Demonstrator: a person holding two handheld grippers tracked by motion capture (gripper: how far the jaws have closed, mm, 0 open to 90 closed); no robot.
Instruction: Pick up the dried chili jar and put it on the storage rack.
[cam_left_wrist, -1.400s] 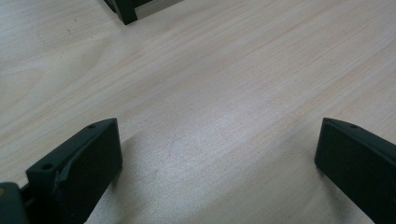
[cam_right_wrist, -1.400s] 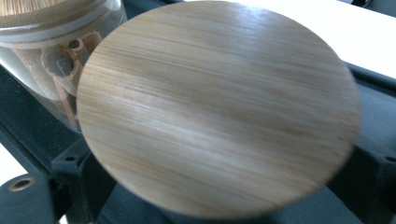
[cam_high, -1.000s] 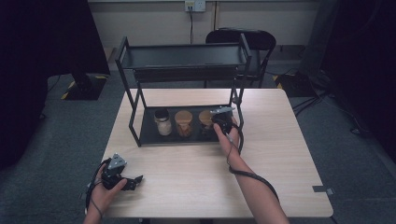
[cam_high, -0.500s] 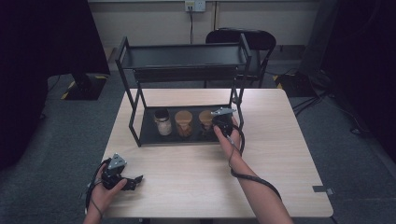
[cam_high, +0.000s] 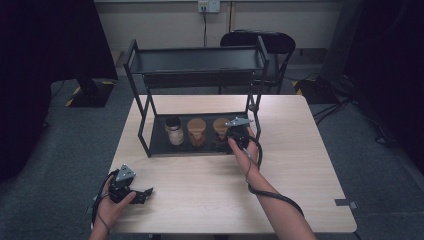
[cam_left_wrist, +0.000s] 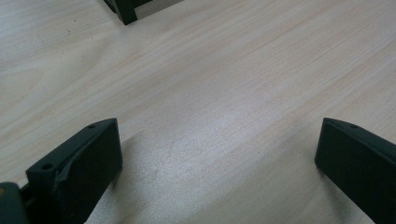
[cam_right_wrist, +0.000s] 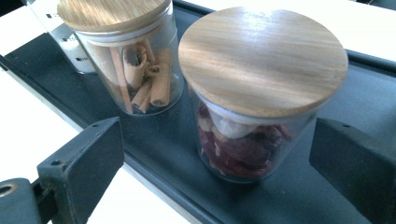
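Note:
A black two-tier rack (cam_high: 142, 127) stands at the back of the wooden table (cam_high: 300, 165). Its lower tray (cam_right_wrist: 327, 105) holds three jars in a row. The right one, a glass jar of red dried pieces with a wooden lid (cam_right_wrist: 261, 88) (cam_high: 220, 126), sits between the open jaws of my right gripper (cam_right_wrist: 215, 137) (cam_high: 231, 134), and neither jaw touches it. To its left stand a cinnamon-stick jar (cam_right_wrist: 133, 60) (cam_high: 197, 132) and a white-filled jar (cam_right_wrist: 60, 32) (cam_high: 174, 131). My left gripper (cam_high: 144, 194) (cam_left_wrist: 219, 130) rests open at the table's front left, over bare wood.
The rack's upper shelf (cam_high: 197, 60) overhangs the jars, and its posts (cam_high: 260, 100) flank the tray. A rack foot (cam_left_wrist: 123, 9) shows beyond the left gripper. A black chair (cam_high: 265, 42) stands behind the table. A cable (cam_high: 270, 192) trails along the right forearm.

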